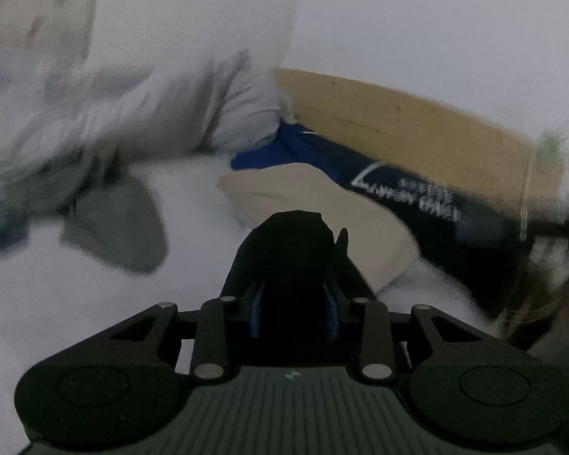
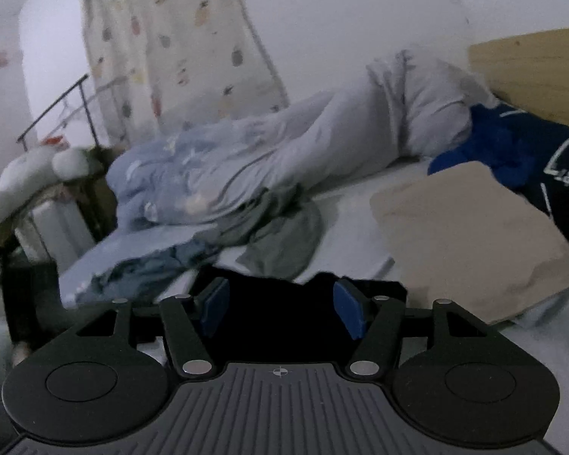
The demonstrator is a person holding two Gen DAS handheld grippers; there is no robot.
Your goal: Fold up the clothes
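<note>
**Two grippers, one dark garment between them**

Both grippers meet black cloth. The left gripper (image 1: 296,254) has its jaws drawn in tight around a bunched wad of the black garment (image 1: 290,235), which rises in a hump over the tips. The right gripper (image 2: 280,303) stands wide apart, its blue pads (image 2: 347,309) clear to either side, with the same dark cloth lying in the gap but not pinched.

Judging from this, a good fold calls for the right gripper to close on an edge or corner, not a wad, so the cloth hangs flat between the two holds before it is laid on the white bed (image 1: 76,303).

Beyond the tips, near and to the right, lies a beige folded piece (image 2: 470,235), then a blue garment (image 2: 485,144) by the wooden headboard (image 1: 417,129).

Only the right view shows the blue-grey quilt (image 2: 216,167), the patterned curtain (image 2: 178,38) and the metal rack (image 2: 68,106) at far left; only the left view shows white lettering (image 1: 425,199) on a navy cloth whole.
</note>
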